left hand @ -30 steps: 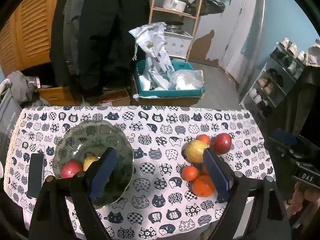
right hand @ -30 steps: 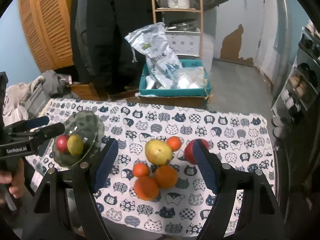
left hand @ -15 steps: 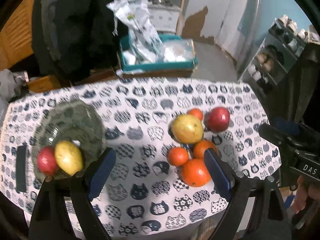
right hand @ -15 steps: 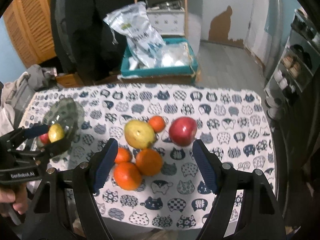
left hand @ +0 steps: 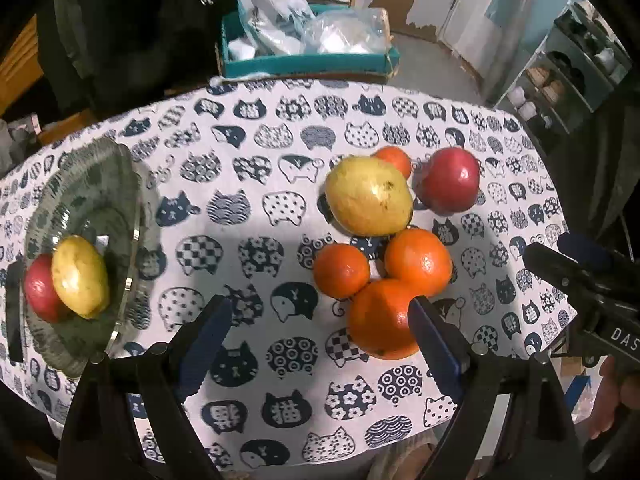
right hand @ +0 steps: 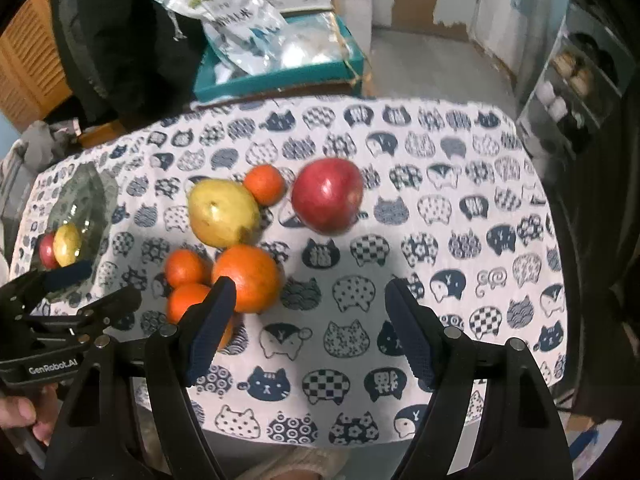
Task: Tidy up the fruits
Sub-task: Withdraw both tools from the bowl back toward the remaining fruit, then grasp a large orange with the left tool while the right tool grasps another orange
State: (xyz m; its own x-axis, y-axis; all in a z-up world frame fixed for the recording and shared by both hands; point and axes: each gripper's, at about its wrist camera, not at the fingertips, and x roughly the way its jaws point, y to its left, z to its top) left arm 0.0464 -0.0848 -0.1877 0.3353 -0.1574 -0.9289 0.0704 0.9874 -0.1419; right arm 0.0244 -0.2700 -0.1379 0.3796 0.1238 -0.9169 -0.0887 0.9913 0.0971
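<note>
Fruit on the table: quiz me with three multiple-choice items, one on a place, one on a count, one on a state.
1. Where is the bowl?
A. on the table's left side
B. in the teal box
C. on the floor

2. How many fruits lie in the bowl?
A. none
B. two
C. five

3. What is the left gripper doing?
A. clamping the pear
B. shut and empty
C. open, holding nothing

Answers:
1. A: it sits on the cat-print cloth, left of the loose pile.
2. B: a red apple and a yellow fruit lie in it.
3. C: its blue pads stand apart with only cloth between them; the big orange lies behind the right pad, not gripped.
</note>
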